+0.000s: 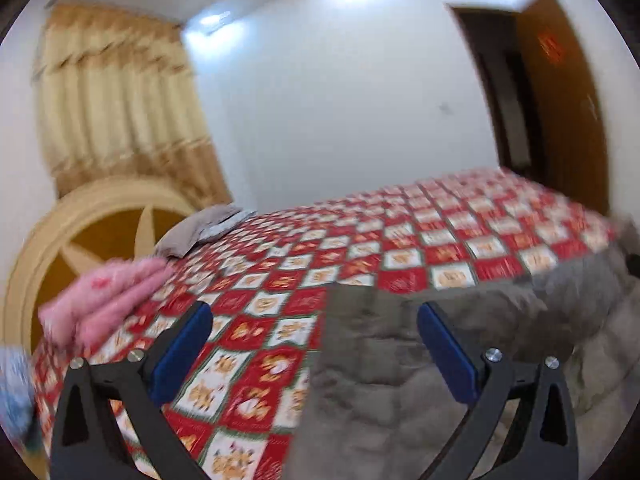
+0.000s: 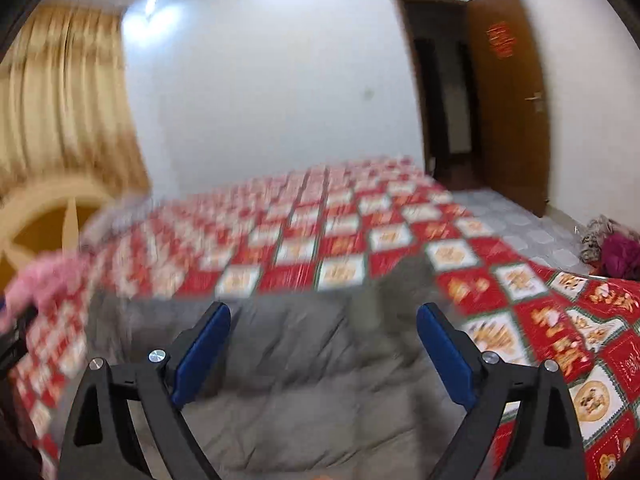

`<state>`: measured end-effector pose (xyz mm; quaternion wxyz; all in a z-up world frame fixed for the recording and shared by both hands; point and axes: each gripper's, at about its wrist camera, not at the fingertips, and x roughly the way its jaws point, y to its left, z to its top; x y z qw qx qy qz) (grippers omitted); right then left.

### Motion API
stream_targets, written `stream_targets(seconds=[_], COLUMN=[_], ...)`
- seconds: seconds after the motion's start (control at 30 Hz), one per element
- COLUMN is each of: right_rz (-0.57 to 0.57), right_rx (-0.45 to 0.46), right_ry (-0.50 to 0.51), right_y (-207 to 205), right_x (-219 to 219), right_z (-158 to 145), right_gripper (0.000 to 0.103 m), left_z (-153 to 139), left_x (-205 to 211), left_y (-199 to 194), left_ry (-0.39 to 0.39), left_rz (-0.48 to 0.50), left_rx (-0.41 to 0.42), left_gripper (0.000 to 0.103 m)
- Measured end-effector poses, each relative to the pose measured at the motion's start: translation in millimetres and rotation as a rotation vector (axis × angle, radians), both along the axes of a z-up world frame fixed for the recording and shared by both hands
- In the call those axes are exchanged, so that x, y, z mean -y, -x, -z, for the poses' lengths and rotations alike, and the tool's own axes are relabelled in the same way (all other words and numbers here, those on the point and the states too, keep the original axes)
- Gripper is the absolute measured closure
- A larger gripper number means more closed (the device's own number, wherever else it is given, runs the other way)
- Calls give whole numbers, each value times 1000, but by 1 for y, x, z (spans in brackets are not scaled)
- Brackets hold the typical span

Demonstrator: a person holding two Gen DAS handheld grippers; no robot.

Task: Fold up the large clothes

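Observation:
A large grey quilted garment lies spread on the near part of a bed with a red and white checked cover. My left gripper is open and empty, held above the garment's left edge. In the right wrist view the same grey garment fills the near middle, on the checked cover. My right gripper is open and empty above the garment. Both views are blurred by motion.
A pink folded garment and a grey folded cloth lie near the round wooden headboard. Curtains hang at left. A brown door stands open at right. A clothes pile lies on the floor.

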<state>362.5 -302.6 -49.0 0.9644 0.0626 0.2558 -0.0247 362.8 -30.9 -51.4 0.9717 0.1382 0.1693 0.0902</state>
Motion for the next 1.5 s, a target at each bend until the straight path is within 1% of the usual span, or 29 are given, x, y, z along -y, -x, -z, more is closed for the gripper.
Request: stream_targets(seconds=[0.03,0.07,0.1,0.17,0.2,0.27,0.33,0.4,0.53,0.73,1.0,1.17,1.5], right_rz=[-17,-27,-20,-17,-11,6,4,2,0,1,1,-1,-1], right_rx=[-34,-66,-87,-124,-134,-163,-198,-204,-226,-247,-279,-312,-361], right_ry=[24,53,70,82,88,88,69,55,69,45,31,28,56], right_y=[-7,-15,-21,-32,-35,-44,-49,-52,-58,-66,-75,-81,-89], right_x=[-8,-16,-21,-24,-24,-21,-18,-16,-19,-17,-13,-12,-15], right_z=[7,16,23,38,44,57,71,78,86,98,107,112,119], right_gripper=[12,13,13,13,13,13,13,13,13,13,13,12,10], left_z=[7,15,22,42,51,72,84,90,96,108,117,119,121], left_x=[11,18,24,30,32,26,17,13,7,6,10,9,8], left_y=[-12,-24,-32,-56,-62,-81,-90,-93,-100,-110,-113,-118,-119], left_ry=[-40,-72,-93,-141,-149,-129,-78,-40,-5,42,28,39,40], left_rz=[2,-1,-9,-40,-56,-80,-99,-101,-98,-88,-98,-96,-100], left_rx=[-24,-45,-56,-118,-145,-222,-274,-293,-329,-388,-419,-446,-453], left_gripper=[0,0,0,0,0,0,0,0,0,0,0,0,0])
